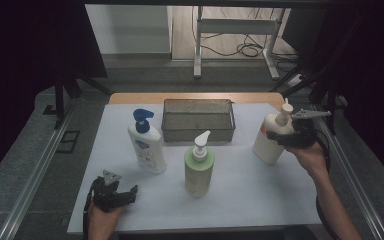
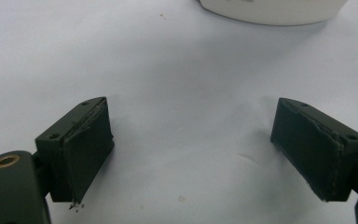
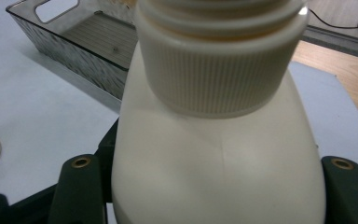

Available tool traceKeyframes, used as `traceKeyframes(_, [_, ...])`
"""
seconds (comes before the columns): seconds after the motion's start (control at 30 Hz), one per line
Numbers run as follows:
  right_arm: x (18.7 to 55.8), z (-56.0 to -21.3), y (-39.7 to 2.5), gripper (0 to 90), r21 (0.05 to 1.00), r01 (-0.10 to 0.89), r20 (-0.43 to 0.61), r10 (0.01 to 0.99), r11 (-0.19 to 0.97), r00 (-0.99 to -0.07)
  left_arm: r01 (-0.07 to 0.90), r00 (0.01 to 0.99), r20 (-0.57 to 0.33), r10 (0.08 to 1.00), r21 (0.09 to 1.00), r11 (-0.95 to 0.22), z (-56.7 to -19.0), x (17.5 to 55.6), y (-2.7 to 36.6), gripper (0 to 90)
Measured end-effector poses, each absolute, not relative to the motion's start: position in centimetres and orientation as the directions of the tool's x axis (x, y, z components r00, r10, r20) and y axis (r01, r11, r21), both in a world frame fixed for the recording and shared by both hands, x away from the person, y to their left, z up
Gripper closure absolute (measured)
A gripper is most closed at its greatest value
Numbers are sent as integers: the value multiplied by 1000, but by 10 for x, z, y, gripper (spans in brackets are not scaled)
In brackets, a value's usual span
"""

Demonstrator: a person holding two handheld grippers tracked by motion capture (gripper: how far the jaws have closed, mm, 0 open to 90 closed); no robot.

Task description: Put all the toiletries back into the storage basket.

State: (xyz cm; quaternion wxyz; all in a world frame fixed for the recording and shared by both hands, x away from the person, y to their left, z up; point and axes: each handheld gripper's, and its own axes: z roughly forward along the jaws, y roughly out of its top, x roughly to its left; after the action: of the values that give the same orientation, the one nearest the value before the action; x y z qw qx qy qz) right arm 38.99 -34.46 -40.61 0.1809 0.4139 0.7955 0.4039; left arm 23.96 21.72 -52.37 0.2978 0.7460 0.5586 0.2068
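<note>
From the high view, my right claw (image 1: 284,135) is clamped on the shoulder of a cream-white plastic pump bottle (image 1: 270,142) at the right side of the white-covered worktop (image 1: 240,200); the bottle tilts, its base at the worktop surface, though I cannot tell whether it touches. My left claw (image 1: 122,192) rests low at the near left edge, jaws apart, holding nothing. Between my hands stand a pale green pump bottle (image 1: 199,170) near the middle and a white bottle with a blue pump (image 1: 146,145) to its left, both upright and apart from each other. Behind them lies a grey see-through rectangular basket (image 1: 198,131).

In the left gripper view, my left claw (image 2: 191,149) stands wide open over bare white worktop (image 2: 177,70), with the rounded base of a white bottle (image 2: 275,11) at the top edge, well clear of the jaws.

In the right gripper view, the cream-white bottle (image 3: 214,168) sits between my jaws, its ribbed screw collar (image 3: 219,70) just above them. The grey basket (image 3: 74,42) lies beyond on the left.
</note>
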Motion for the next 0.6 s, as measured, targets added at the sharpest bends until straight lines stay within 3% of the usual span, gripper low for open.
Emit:
traceKeyframes(0.3, [389,-405,-344,378,789,541,62,840,290,-539,711,290,-24,957,675,-199,-524,240,217,120])
traceKeyframes(0.6, [385,-395,-341,379,791,533,48,837,301,-545,711,290,-25,957,675,-198,-524,240,217,121])
